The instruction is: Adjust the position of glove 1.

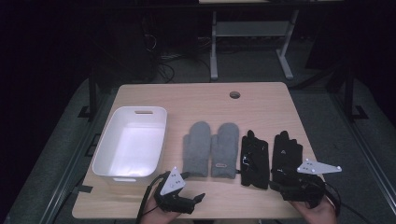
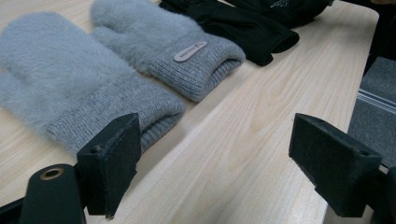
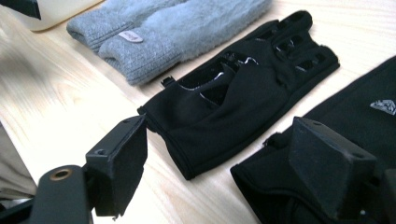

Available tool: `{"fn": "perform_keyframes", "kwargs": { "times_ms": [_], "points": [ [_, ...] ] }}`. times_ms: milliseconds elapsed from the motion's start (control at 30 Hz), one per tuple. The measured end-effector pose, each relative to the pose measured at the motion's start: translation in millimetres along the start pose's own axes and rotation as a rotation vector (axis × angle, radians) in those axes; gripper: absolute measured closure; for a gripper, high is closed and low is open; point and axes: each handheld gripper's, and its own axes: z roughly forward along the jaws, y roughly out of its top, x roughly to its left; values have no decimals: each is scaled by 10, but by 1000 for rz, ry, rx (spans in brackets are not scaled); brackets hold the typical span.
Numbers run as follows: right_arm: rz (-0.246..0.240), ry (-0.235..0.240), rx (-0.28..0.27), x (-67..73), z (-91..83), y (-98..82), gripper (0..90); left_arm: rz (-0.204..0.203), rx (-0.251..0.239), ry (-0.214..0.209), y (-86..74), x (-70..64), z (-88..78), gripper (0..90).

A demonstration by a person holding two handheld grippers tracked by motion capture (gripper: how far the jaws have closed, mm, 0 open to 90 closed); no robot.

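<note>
Two grey fluffy mittens lie side by side mid-table, cuffs toward me. To their right lie two black gloves. My left gripper hovers open near the front edge, just short of the left mitten's cuff; bare wood shows between its jaws. My right gripper stands open at the cuffs of the black gloves. In the right gripper view one black glove lies ahead between the jaws, and the other glove lies behind the right-hand jaw.
A white plastic bin stands at the table's left, its inside bare. A round cable hole sits near the far edge. Beyond the table is dark floor with a desk frame and cables. Bare wood runs along the front edge.
</note>
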Motion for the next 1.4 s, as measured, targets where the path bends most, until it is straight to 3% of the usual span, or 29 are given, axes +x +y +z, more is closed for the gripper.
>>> {"fn": "perform_keyframes", "kwargs": {
  "times_ms": [267, 500, 767, 967, 1400],
  "points": [
    [-19, 23, 8, 34, 38, 126, 194, -20, -8, -11, -9, 24, -30, 164],
    [-79, 56, 27, 108, 161, 434, 173, -34, -21, -14, 1, 52, -63, 157],
    [-116, 90, 66, 169, 319, 735, 176, -44, -28, -7, 2, 56, -69, 157],
    [-163, 113, 112, 227, 530, 968, 180, -32, -34, 1, 21, 52, -81, 157],
    [-198, 129, 209, 270, 1008, 1289, 216, -25, -38, 12, 110, 82, -24, 157]
  ]
}}
